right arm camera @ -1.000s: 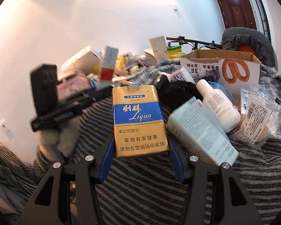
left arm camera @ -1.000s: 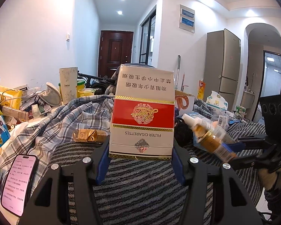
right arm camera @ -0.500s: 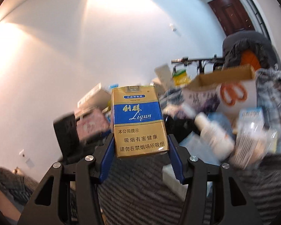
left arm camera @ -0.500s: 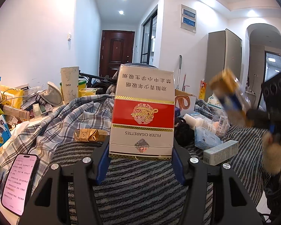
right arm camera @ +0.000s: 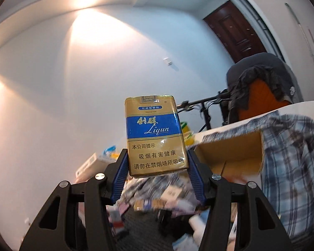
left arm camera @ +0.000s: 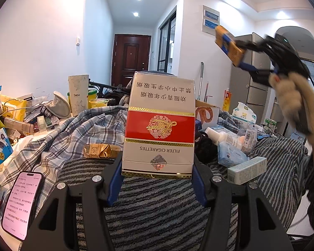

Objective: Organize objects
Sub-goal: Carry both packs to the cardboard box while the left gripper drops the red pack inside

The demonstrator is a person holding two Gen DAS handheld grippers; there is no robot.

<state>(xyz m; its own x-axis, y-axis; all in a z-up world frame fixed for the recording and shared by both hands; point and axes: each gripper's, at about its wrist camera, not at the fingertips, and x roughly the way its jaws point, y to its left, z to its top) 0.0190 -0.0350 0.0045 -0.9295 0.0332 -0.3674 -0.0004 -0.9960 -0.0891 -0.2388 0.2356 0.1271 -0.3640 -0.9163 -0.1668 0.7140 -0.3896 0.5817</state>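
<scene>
A red and white cigarette pack (left arm camera: 159,125) stands upside down between the blue pads of my left gripper (left arm camera: 157,173), which is shut on its lower end above a striped cloth (left arm camera: 157,209). A gold and blue cigarette pack (right arm camera: 156,135) is upright in my right gripper (right arm camera: 157,171), whose pads press its lower sides. In the left wrist view that right gripper (left arm camera: 241,57) is raised high at the upper right, held by a hand in a furry sleeve (left arm camera: 293,100), with the gold pack (left arm camera: 229,45) tilted.
A phone (left arm camera: 21,205) with a lit screen lies at the lower left. A plaid shirt (left arm camera: 73,133), a gold foil packet (left arm camera: 100,150), a white box (left arm camera: 248,169), bottles and wrappers litter the surface. An open cardboard box (right arm camera: 230,152) sits below the right gripper.
The right gripper rose from just above the striped cloth to high in the air and tilted, carrying the gold pack. The left gripper and its red pack stayed still.
</scene>
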